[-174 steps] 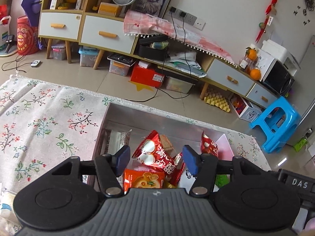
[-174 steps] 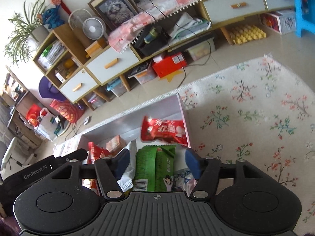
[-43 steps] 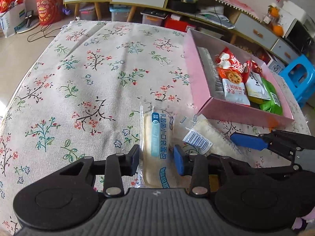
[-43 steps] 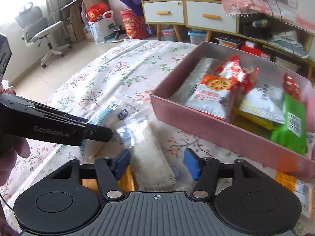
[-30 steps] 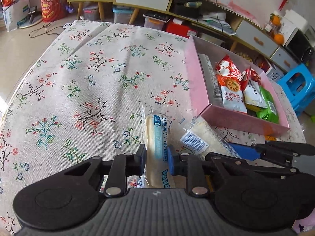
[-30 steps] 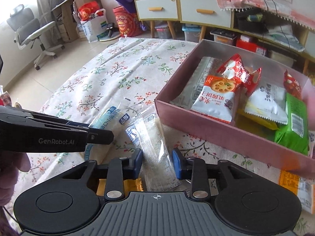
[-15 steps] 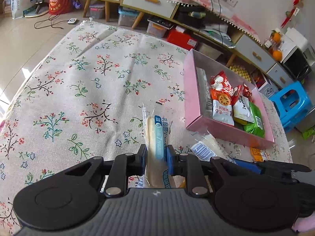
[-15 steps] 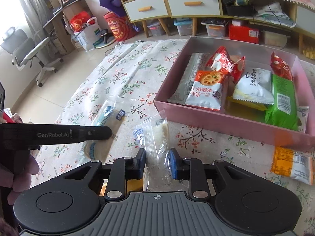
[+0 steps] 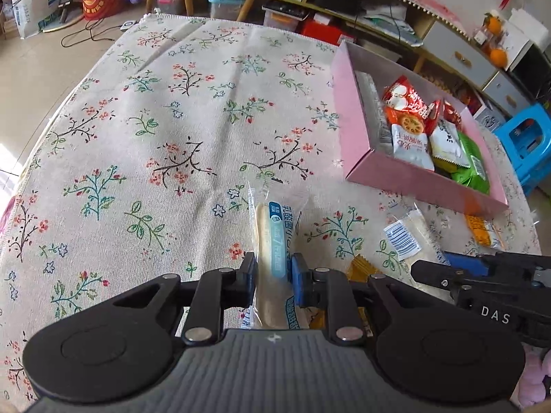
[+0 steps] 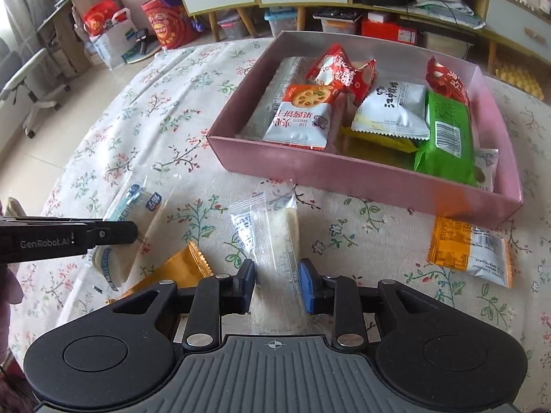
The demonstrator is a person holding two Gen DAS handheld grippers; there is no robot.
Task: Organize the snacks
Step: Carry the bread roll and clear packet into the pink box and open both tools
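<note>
My left gripper [image 9: 273, 275] is shut on a clear bread packet with a blue label [image 9: 272, 234] and holds it above the floral tablecloth. My right gripper [image 10: 277, 282] is shut on a clear packet of pale bread [image 10: 275, 237], also lifted. A pink box [image 9: 406, 175] with several snack packets stands to the right in the left wrist view and ahead in the right wrist view [image 10: 344, 175]. The left gripper and its packet [image 10: 120, 216] show at the left of the right wrist view.
An orange-and-white packet [image 10: 470, 251] lies on the cloth right of my right gripper, in front of the box. A golden wrapper [image 10: 172, 272] lies under the grippers. The floral cloth [image 9: 155, 130] stretches left. Cabinets, a blue stool [image 9: 527, 141] and floor clutter lie beyond.
Both grippers closed on their bread packets, then lifted them off the cloth and drew back, so the box and table look farther away.
</note>
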